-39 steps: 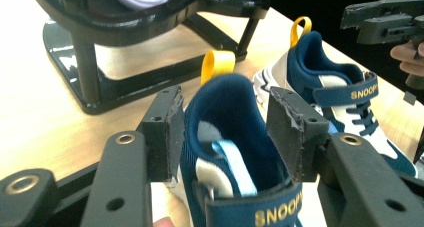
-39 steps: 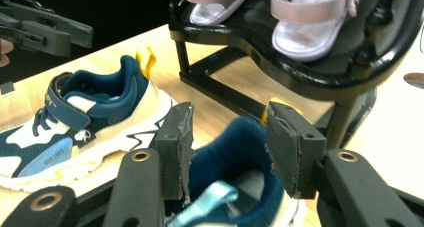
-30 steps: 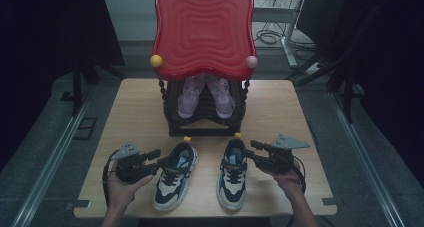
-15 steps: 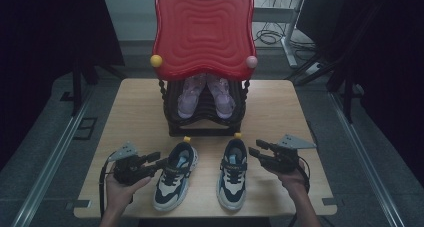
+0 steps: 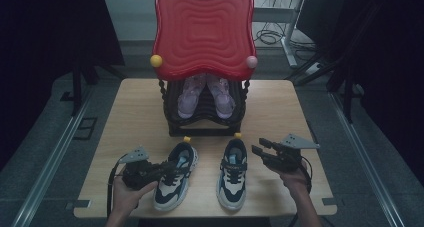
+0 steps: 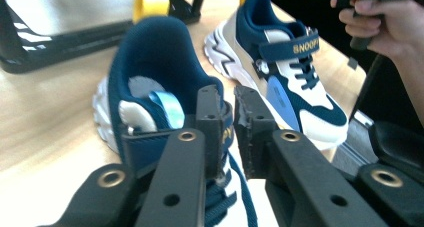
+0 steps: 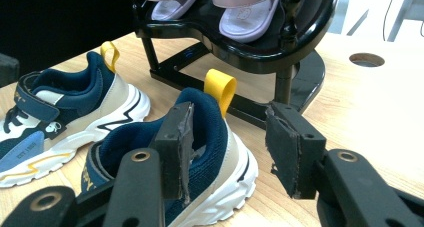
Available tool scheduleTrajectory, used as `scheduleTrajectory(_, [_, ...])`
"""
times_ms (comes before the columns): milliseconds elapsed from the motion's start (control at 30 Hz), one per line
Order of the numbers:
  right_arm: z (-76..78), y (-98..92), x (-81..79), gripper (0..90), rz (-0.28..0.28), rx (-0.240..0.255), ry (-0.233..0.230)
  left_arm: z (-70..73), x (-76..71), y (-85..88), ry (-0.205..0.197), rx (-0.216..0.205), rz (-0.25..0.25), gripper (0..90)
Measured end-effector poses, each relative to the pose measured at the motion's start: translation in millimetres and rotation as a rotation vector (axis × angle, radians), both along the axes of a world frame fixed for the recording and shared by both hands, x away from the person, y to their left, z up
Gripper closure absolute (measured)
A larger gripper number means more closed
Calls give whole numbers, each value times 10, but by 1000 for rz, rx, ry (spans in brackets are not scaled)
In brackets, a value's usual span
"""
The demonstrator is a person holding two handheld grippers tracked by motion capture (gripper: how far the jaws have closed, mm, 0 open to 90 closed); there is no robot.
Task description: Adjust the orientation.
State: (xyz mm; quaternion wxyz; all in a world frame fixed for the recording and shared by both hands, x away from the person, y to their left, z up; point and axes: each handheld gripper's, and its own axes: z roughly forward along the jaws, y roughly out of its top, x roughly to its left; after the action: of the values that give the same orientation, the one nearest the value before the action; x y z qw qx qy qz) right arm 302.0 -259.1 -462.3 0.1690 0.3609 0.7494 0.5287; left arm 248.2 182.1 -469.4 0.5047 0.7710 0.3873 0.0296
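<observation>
From the high view, two navy-and-white sneakers lie side by side on the wooden surface (image 5: 280, 117) before a black rack (image 5: 205, 122) with lilac sandals (image 5: 205, 94); the left gripper (image 5: 172, 169) sits at the left sneaker (image 5: 175, 179), while the right gripper (image 5: 262, 152) hovers just beside the right sneaker (image 5: 232, 174). In the left gripper view its jaws, which have just been closing, stand nearly together over the left sneaker's collar, though whether they pinch it I cannot tell. In the right gripper view the jaws are spread, one pad inside the right sneaker's opening, the other outside, not pressing.

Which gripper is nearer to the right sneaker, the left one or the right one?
Right. The right gripper hovers just beside the right sneaker, jaws open; the left gripper is on the left sneaker, jaws just closing.
</observation>
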Motion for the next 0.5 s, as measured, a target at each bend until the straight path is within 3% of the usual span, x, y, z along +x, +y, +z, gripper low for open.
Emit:
scheduleTrajectory(100, [-4, -12, 3, 539, -4, 1, 3, -1, -10, -39, 14, 20, -9, 838])
scheduleTrajectory(400, [-10, -31, 8, 540, -39, 8, -2, -14, -30, -142, 44, 18, -28, 893])
scheduleTrajectory(500, [-21, -32, 10, 540, -47, 7, 0, -49, -40, -234, 57, 39, -45, 897])
